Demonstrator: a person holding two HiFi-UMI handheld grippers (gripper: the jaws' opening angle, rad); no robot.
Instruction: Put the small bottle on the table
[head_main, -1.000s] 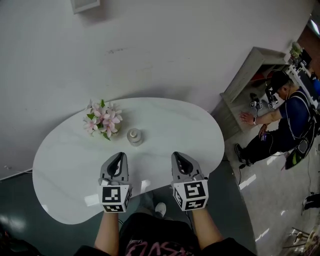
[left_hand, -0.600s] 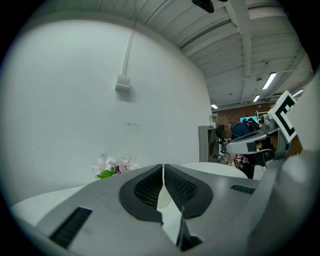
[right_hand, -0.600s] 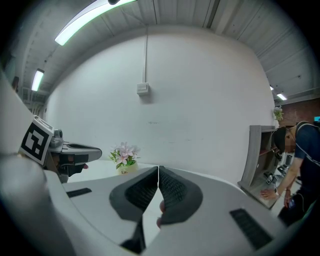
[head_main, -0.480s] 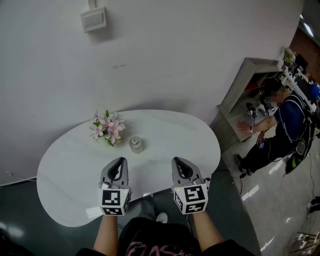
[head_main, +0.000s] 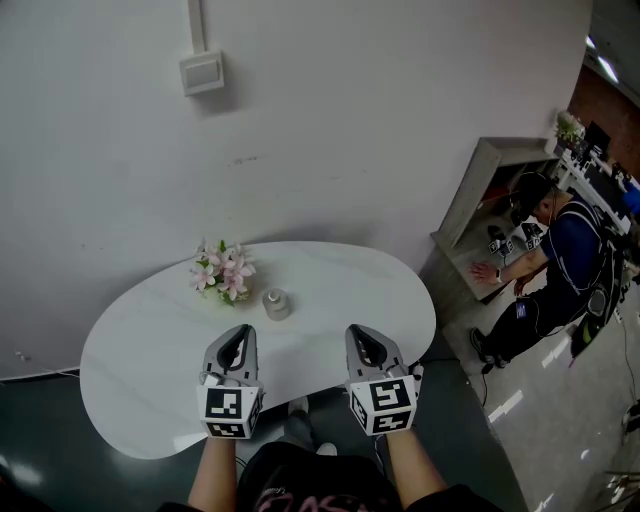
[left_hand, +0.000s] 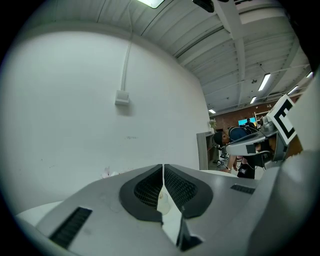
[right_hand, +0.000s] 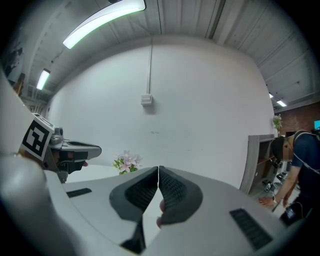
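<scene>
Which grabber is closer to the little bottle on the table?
Left. The left gripper is just on the person's side of the small bottle, a bit to its left. The right gripper is farther away, off to the bottle's right. Neither touches it.

**Hand-held gripper pair and wearer, head view and gripper views.**
The left gripper (head_main: 239, 338) and right gripper (head_main: 361, 336) have matching pale grey, tapered shells. Each ends in a white marker cube (head_main: 231, 411) printed with black square codes. The fingers (left_hand: 148, 189) carry black grid-textured pads, and the shells have dark slotted vents. The wearer's dark top (head_main: 300, 487) bears pink lettering.
</scene>
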